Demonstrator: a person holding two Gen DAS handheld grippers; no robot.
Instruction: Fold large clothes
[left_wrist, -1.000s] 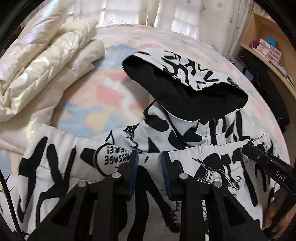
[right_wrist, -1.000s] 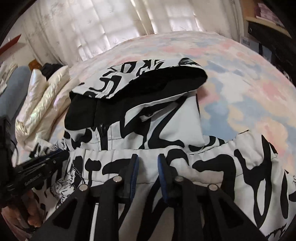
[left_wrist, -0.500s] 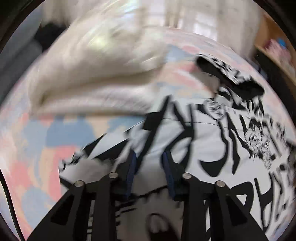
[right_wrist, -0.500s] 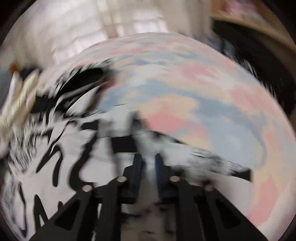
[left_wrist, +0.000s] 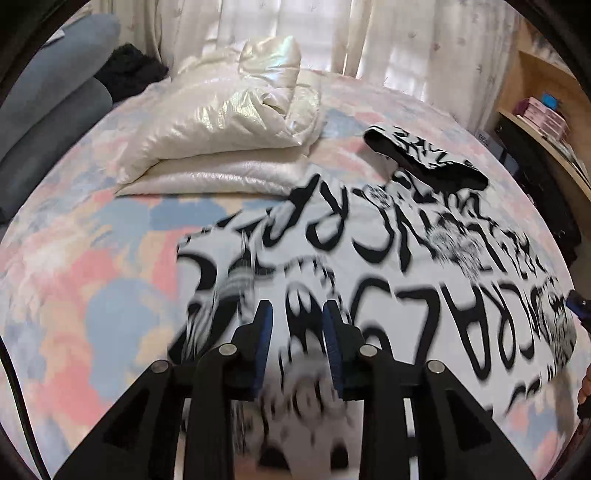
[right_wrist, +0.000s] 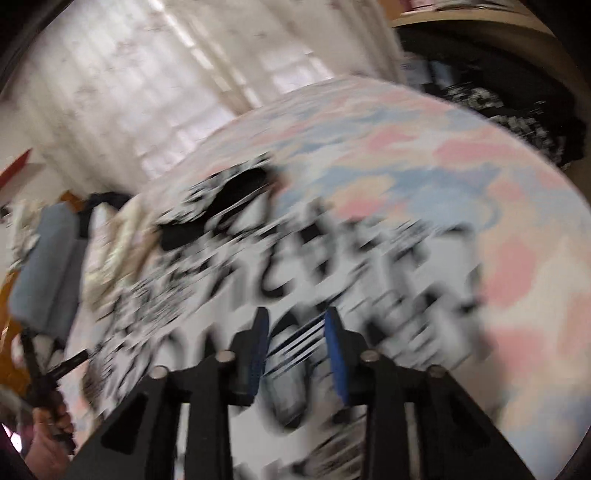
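Note:
A white hoodie with black graffiti print (left_wrist: 388, 258) lies spread on the pastel bedspread, its black-lined hood (left_wrist: 424, 162) at the far right. My left gripper (left_wrist: 297, 332) hovers over the garment's near left part, jaws apart with only blurred cloth seen between them. The right wrist view is heavily blurred; the hoodie (right_wrist: 295, 266) fills its middle. My right gripper (right_wrist: 295, 332) is over the cloth, jaws apart. Its tip shows at the right edge of the left wrist view (left_wrist: 578, 308).
A folded cream puffer jacket (left_wrist: 229, 122) lies at the far left of the bed (left_wrist: 92, 258). Curtains hang behind. A wooden shelf with boxes (left_wrist: 543, 110) stands to the right. A grey cushion (left_wrist: 44, 92) is at the left.
Both grippers have swung outward and pulled back from the folded hem. The hoodie now lies spread flatter, hood farther away. Both jaws are wider apart than a second ago.

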